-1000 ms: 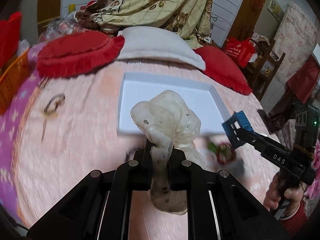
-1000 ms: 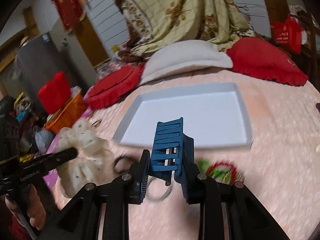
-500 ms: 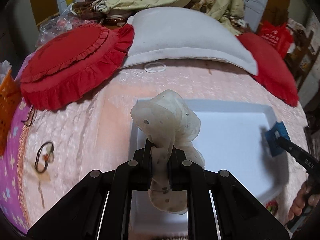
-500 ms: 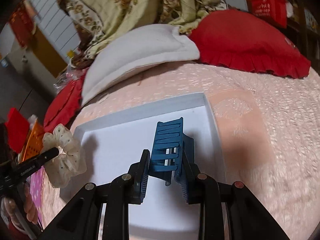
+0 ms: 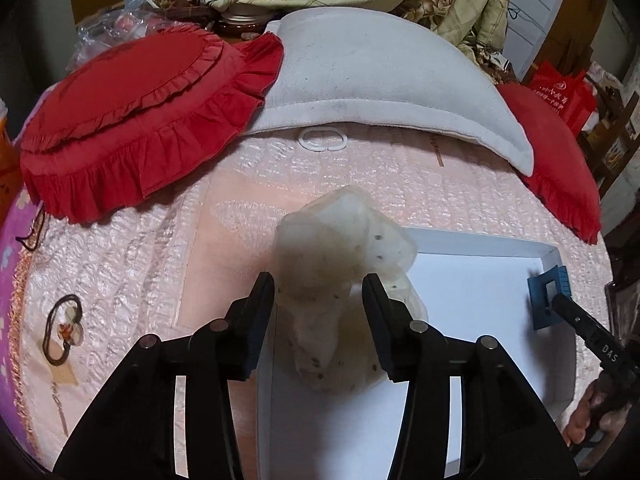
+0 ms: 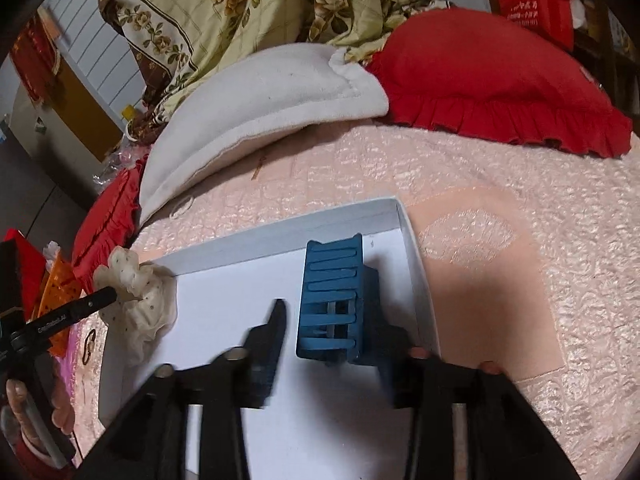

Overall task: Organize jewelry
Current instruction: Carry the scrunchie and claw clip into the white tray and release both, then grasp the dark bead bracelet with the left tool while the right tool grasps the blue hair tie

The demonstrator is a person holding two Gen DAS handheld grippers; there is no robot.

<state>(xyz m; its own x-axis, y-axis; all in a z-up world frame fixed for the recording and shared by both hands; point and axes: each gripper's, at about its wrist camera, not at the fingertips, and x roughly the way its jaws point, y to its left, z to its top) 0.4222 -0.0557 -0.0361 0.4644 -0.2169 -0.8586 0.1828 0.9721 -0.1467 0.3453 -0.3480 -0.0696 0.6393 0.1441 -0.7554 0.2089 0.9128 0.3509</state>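
While a small hair tie with a charm [image 5: 64, 330] lies far out on the left side of the pink bedspread [image 5: 152, 248], well apart from everything else, the left gripper [image 5: 318, 292] stands with its fingers spread wide over the left edge of the white tray [image 5: 480, 240]. Between those fingers sits the cream dotted scrunchie [image 5: 344, 264], released, slumped across the tray's left rim; whether it touches either finger cannot be told. Further right, near the tray's far right corner, the blue claw clip [image 6: 334, 300] stands on the tray floor just inside the right wall. The right gripper [image 6: 332, 324] is also released: its left finger is clear of the clip, while the clip sits close against the right finger. Beyond the tray, along the far edge of the bedspread, lie a red frilled cushion [image 5: 136, 116], a white pillow [image 5: 376, 76] with a white plastic ring [image 5: 322, 140] just in front of it, and a second red cushion [image 6: 500, 80].
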